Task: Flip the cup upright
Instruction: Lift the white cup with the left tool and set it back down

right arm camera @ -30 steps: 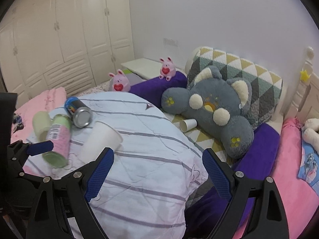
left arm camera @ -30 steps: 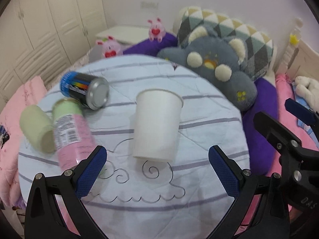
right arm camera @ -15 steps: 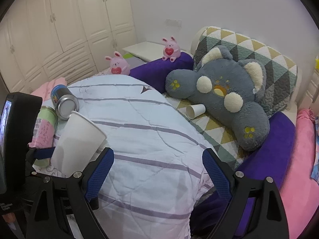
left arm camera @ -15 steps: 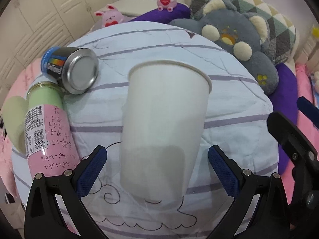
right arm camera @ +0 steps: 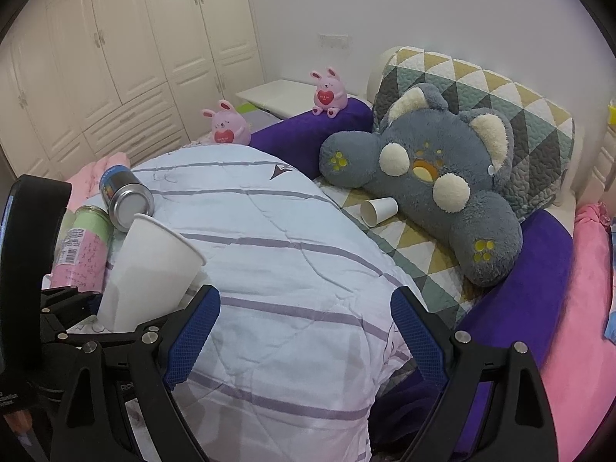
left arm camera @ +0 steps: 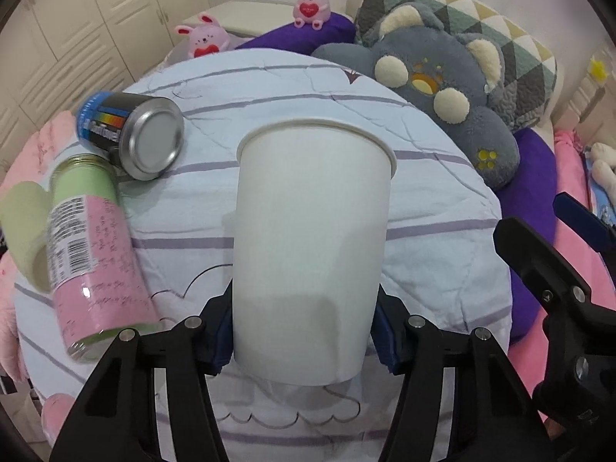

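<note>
The jaws of the left gripper are clamped on the base end of a white cup, which lies on its side on the striped quilt with its rim pointing away; the right gripper is spread wide, grasping nothing. Beside the cup lie two cans, a blue can and a pink can. A second cup lies against one grey plush, with two bunnies beyond.

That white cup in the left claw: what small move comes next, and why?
Probably tip its rim upward. The left claw is shut on the paper cup near its base, and the cup leans over the striped quilt, not upright. The right claw is open, holding nothing.
</note>
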